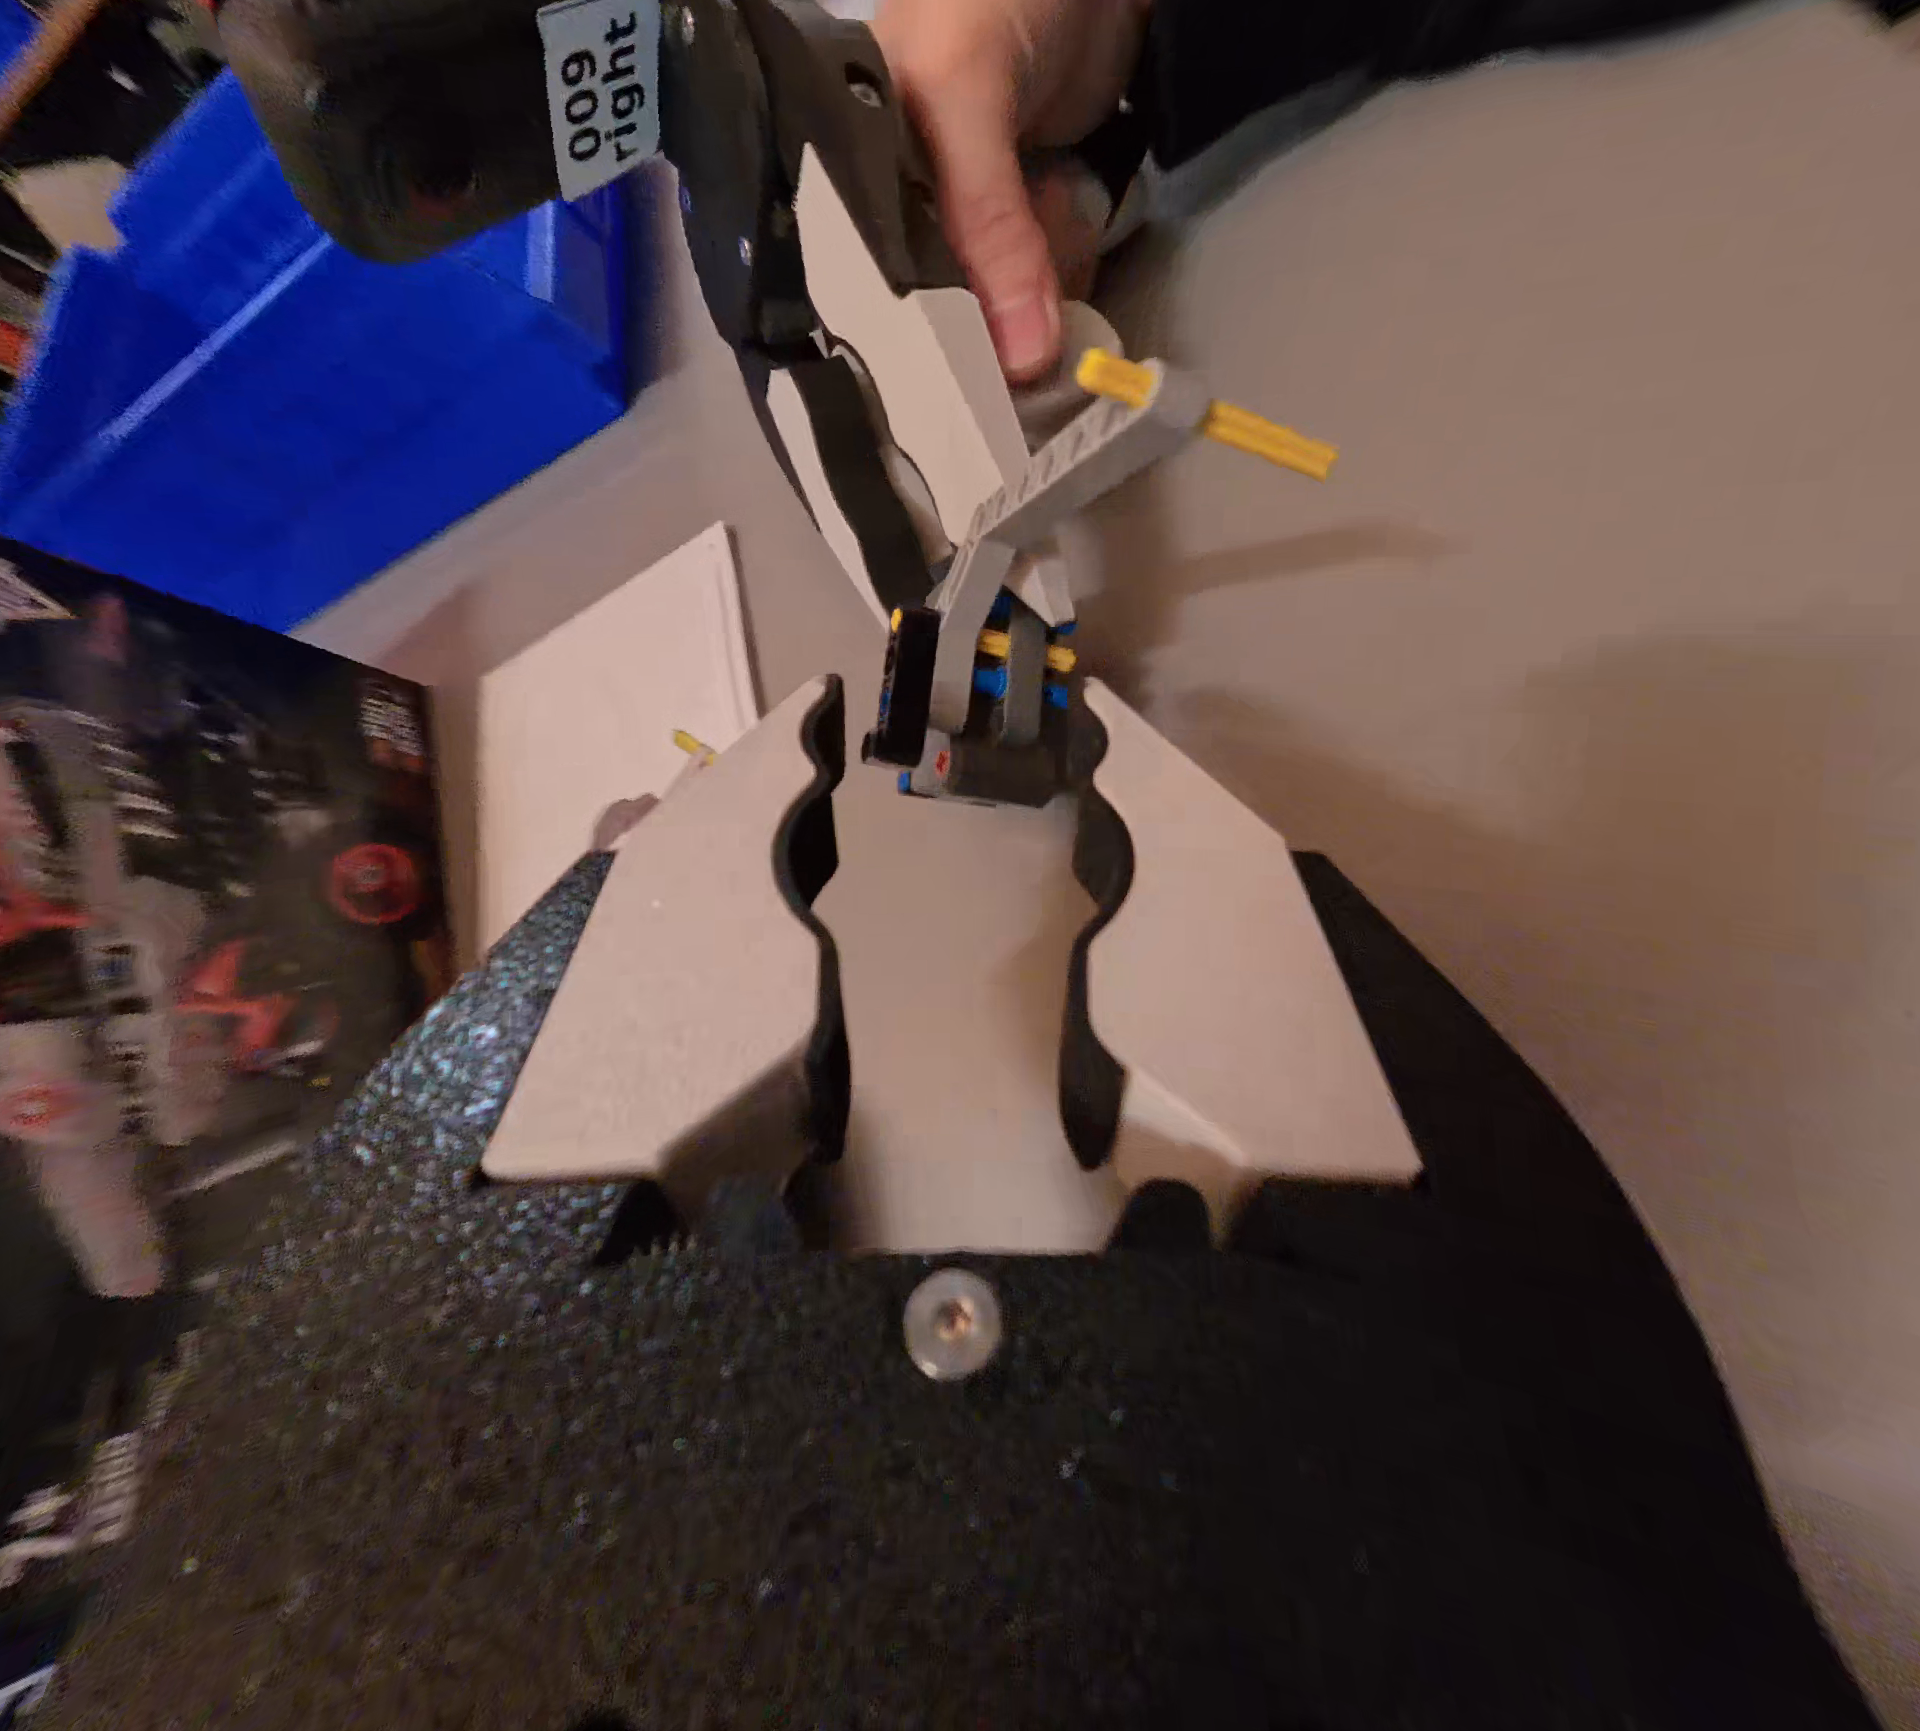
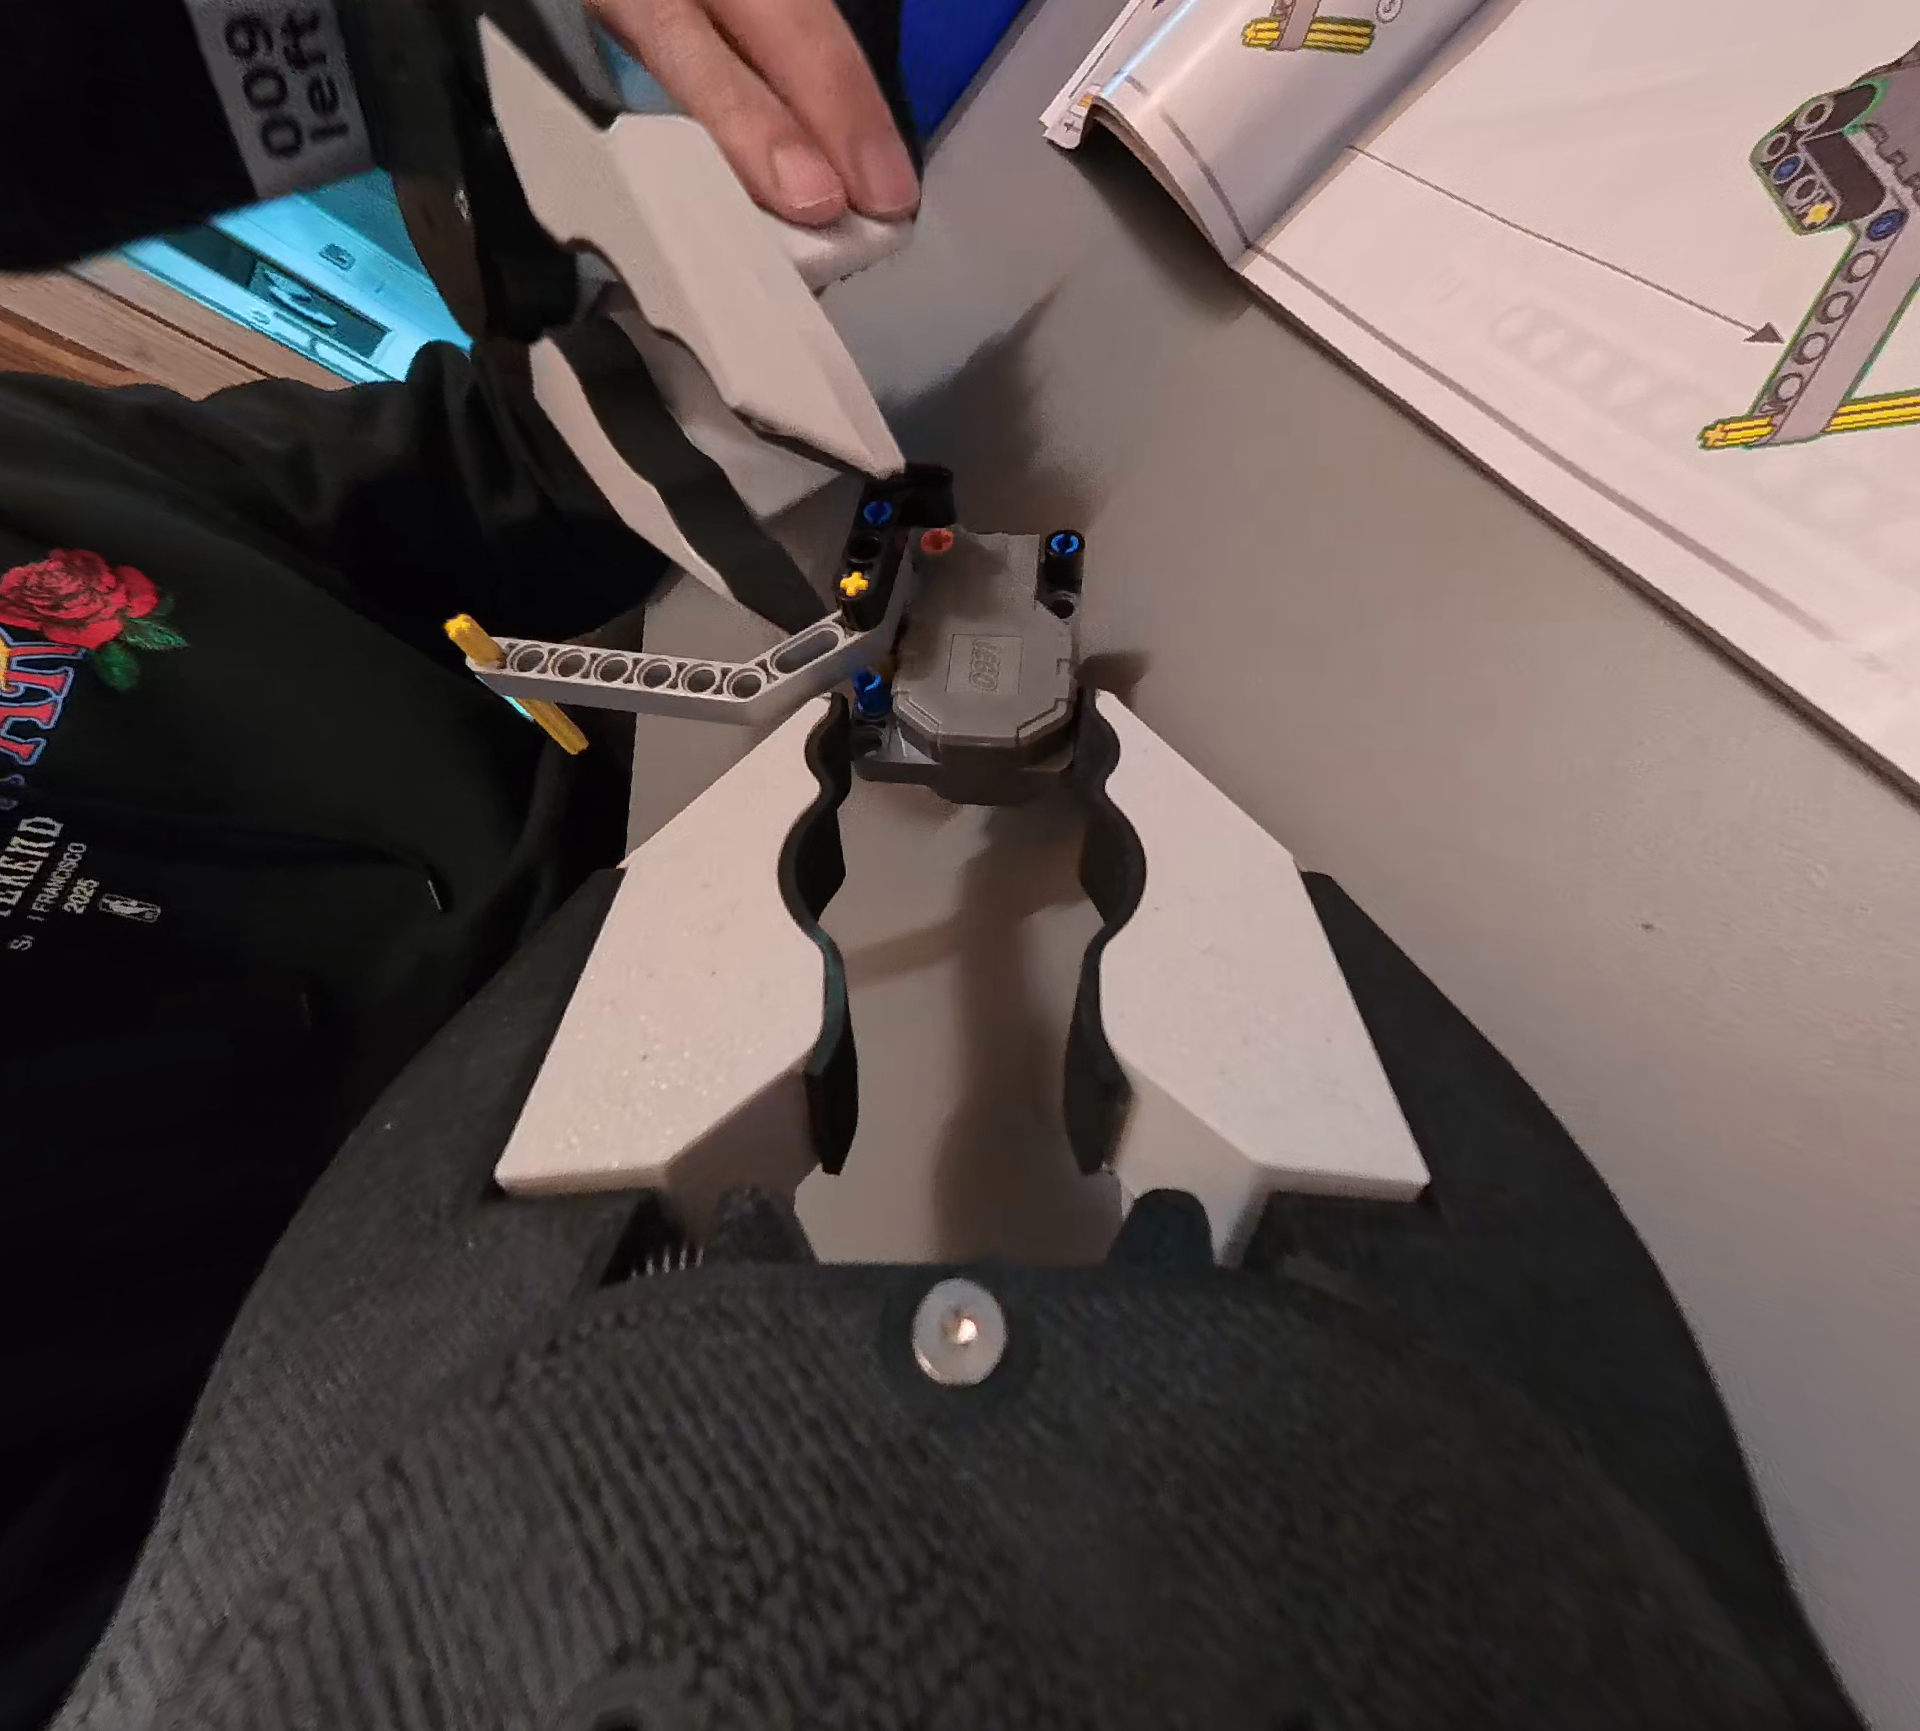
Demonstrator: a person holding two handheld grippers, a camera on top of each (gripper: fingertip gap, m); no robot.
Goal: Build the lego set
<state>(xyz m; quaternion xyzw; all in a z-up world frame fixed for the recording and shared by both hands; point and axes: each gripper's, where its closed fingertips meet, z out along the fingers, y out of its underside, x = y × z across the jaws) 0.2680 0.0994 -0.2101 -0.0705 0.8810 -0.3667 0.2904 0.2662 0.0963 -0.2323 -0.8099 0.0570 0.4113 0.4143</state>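
Right wrist view shows my right hand-held gripper (image 2: 961, 746) clenched on the grey lego motor block (image 2: 987, 673), its two fingertips pressed to the block's sides at about 12 o'clock from the camera. Off the block's 9 o'clock side runs a bent grey lego beam (image 2: 665, 673), ending in a yellow axle (image 2: 514, 679) that crosses it. A black lego piece (image 2: 873, 559) with blue and yellow pins stands on the block's 10 o'clock corner, and my left hand-held gripper (image 2: 883, 476) comes down from 10 o'clock with its tips at that black piece; I cannot tell whether it grips the piece or only touches it. The open instruction booklet (image 2: 1558, 175) lies on the grey bench (image 2: 1351, 746) toward 2 o'clock. In the left wrist view, my left hand-held gripper (image 1: 961, 725) has its fingers on either side of the assembly, the black piece (image 1: 904, 684) near the left finger, while my right hand (image 1: 997, 71) holds the other tool at 12 o'clock. Blue bins (image 1: 312, 382) sit at 10 o'clock.
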